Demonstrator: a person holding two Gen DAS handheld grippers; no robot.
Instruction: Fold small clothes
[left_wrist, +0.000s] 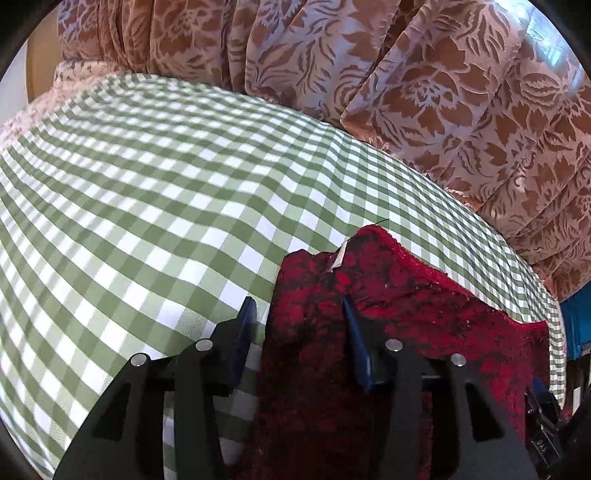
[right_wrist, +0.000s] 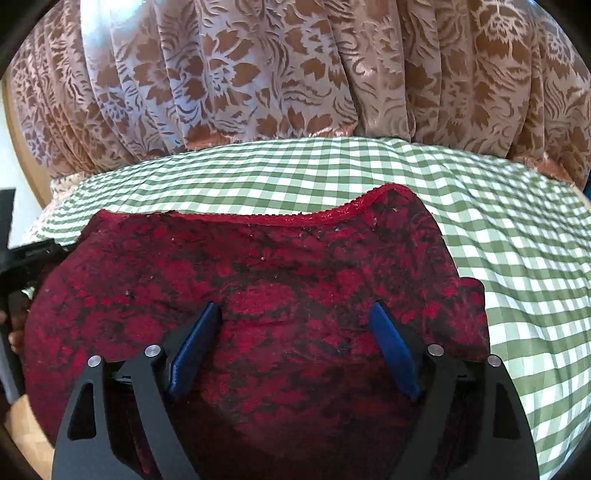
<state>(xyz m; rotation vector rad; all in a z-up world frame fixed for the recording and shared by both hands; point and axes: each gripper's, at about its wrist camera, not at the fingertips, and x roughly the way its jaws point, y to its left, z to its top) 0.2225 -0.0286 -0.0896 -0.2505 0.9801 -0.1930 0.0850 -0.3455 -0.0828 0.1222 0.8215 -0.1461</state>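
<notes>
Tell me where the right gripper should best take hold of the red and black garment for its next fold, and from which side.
Probably the raised far right corner of the red garment, where its scalloped waistband humps up off the checked cloth. Come from the right, over bare cloth: that lifted edge lets one finger slide under. The right gripper hangs open over the flat middle, which offers no edge.

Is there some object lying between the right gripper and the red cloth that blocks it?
No. The right gripper hangs open directly over the red garment on the checked cloth, with nothing visible between them.
</notes>
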